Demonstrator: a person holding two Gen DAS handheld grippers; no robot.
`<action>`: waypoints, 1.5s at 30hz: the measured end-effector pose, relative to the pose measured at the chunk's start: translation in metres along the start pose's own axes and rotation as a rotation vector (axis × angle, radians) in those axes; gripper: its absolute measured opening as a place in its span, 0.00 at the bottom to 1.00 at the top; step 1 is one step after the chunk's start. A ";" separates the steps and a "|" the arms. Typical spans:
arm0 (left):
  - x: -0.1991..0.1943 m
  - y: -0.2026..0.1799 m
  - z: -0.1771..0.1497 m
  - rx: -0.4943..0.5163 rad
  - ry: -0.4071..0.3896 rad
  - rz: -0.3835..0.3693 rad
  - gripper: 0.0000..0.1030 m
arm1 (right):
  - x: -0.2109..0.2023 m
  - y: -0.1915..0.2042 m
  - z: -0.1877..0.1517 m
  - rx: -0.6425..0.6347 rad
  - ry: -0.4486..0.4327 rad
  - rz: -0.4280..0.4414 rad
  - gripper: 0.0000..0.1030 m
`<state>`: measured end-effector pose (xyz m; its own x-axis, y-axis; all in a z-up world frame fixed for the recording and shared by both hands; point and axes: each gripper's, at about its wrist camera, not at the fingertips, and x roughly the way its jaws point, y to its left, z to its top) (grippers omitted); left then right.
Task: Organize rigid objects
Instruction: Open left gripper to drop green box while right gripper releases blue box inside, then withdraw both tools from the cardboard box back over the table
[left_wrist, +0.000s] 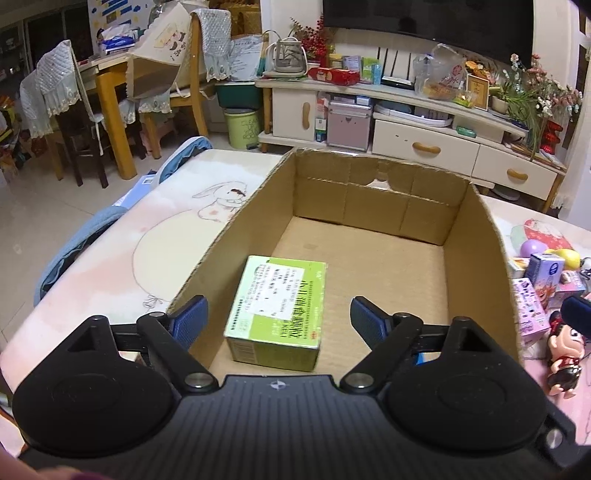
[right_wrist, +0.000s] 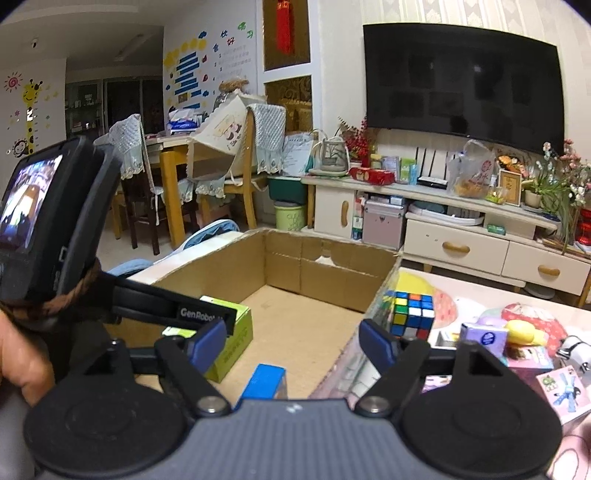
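2 claws hang spread over the cardboard box (left_wrist: 369, 258) on the surface (left_wrist: 110, 266), neither pinching anything. Between and just ahead of the left claw (left_wrist: 277, 317) sits the green carton (left_wrist: 277, 310), apart from both pads. Below the right claw (right_wrist: 291, 343) lies a blue box (right_wrist: 266, 380). Both look light, stiff and smooth-sided, so opposite flat faces seem the best hold.

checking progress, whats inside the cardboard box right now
Inside the cardboard box lie a green box and a blue box. The near strip of the floor is hidden behind both grippers.
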<state>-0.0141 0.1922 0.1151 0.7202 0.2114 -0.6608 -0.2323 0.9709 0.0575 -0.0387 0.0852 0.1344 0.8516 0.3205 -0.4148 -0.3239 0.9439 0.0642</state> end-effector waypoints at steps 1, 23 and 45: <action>0.000 0.001 0.000 0.001 -0.004 -0.006 1.00 | -0.002 -0.001 0.000 0.002 -0.005 -0.004 0.79; -0.008 -0.021 -0.004 0.112 -0.028 -0.140 1.00 | -0.031 -0.045 -0.027 0.060 -0.016 -0.088 0.93; -0.019 -0.035 -0.008 0.182 -0.115 -0.166 1.00 | -0.054 -0.093 -0.050 0.135 -0.022 -0.163 0.97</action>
<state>-0.0254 0.1536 0.1195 0.8103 0.0487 -0.5839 0.0092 0.9954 0.0957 -0.0757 -0.0235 0.1055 0.8975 0.1625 -0.4099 -0.1240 0.9851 0.1191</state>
